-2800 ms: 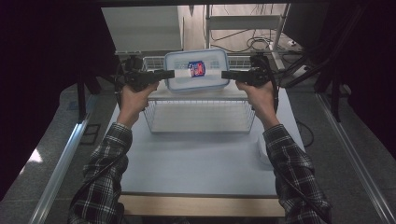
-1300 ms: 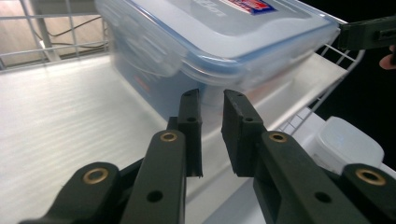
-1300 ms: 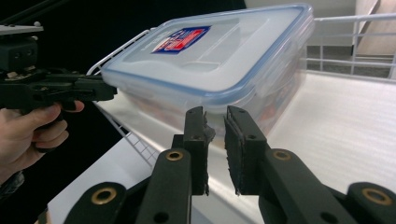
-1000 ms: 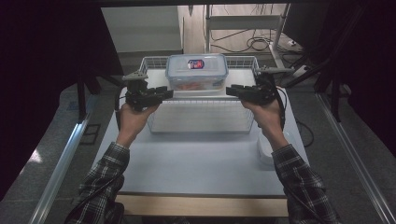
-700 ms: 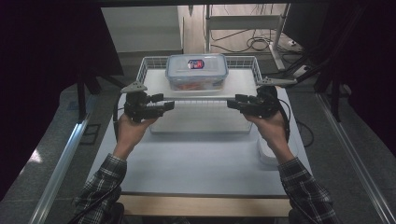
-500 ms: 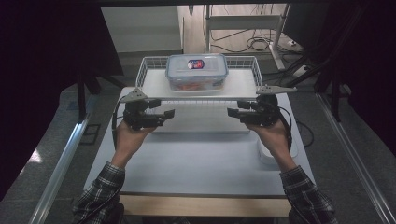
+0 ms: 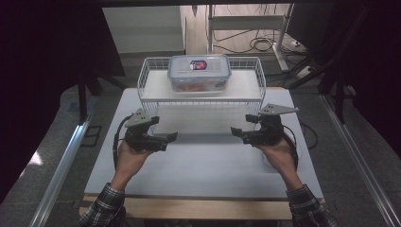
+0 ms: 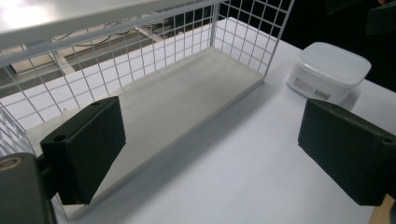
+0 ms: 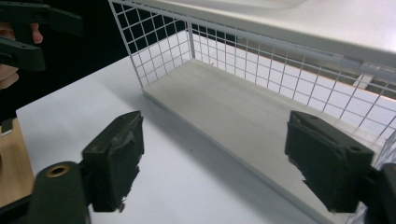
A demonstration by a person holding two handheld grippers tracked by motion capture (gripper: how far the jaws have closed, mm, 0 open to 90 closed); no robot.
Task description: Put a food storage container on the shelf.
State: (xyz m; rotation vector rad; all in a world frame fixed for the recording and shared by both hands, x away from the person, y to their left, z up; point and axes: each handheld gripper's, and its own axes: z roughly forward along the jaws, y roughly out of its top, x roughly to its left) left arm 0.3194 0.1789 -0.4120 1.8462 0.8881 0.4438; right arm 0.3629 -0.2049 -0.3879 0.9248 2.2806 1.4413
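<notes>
both grippers, left and right, are being held with jaws released, just opened and empty, near the wire rack on the worktop.

Both grippers released the container, withdrew, jaws opening.

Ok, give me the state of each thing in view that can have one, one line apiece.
Clear food container: lid on, resting on the rack's top shelf, nothing gripping it.
Wire rack: upright on the table, lower shelf bare.
White tub: lid on, standing on the table beside the rack.
Left gripper: jaws open, just been opening, nothing between them.
Right gripper: jaws open, just been opening, nothing between them.
</notes>
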